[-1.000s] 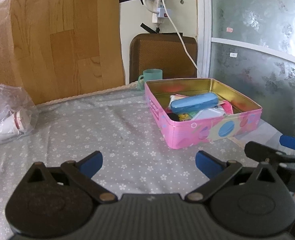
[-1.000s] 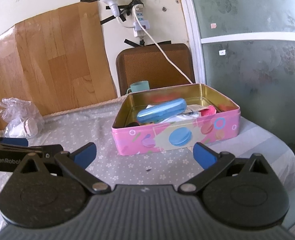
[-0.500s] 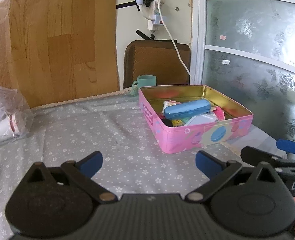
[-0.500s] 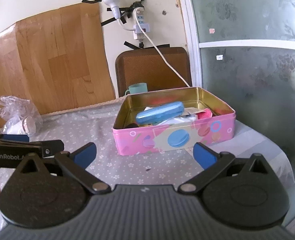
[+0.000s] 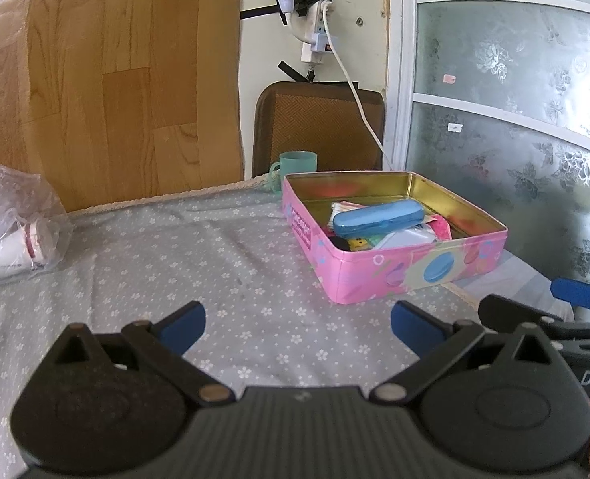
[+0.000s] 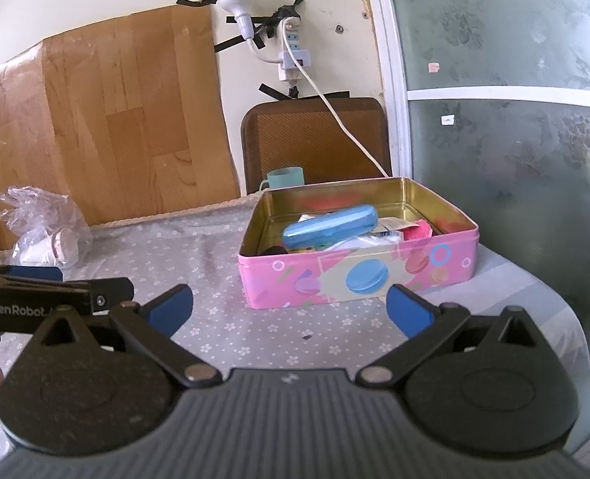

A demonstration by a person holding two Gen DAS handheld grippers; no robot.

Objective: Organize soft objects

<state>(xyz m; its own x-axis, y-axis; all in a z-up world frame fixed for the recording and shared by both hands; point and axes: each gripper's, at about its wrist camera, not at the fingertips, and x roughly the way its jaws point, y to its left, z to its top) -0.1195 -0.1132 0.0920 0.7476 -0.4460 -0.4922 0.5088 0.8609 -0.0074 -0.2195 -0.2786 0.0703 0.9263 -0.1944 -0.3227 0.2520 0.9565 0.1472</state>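
Left wrist view: pink tin [image 5: 410,269] with macaron print and gold inside, lid off, sitting on floral grey tablecloth [image 5: 223,263] toward the right edge of the table. Inside: blue hard case [image 5: 376,218] lying diagonally on top of pink fabric piece [image 5: 440,226], pale packet [image 5: 408,237] and yellow item, something dark in near-left corner; soft items jumbled, partly hidden under the case. Left gripper [image 5: 298,318] released, blue pads spread wide, nothing between them, hovering above cloth short of the tin. Right gripper's arm and one blue pad poking in at right edge. Crumpled plastic bag [image 5: 15,227] at far left, teal cup [image 5: 298,165] behind tin, brown chair back [image 5: 318,127] against wall. Versus a second ago: tin sits further off and lower in frame, more wall and socket visible above, so camera pulled back and tipped up; tin contents unchanged. Right wrist view: same pink tin [image 6: 358,271] ahead, front face with blue macaron toward camera, blue hard case [image 6: 328,226] across the top of contents, pink fabric piece [image 6: 416,233] to its right. Right gripper [image 6: 289,307] released, fingers wide apart, empty, above cloth just short of the tin. Left gripper's black arm with lettering at left edge. Versus earlier: tin slightly smaller and lower, small retreat; nothing inside moved.
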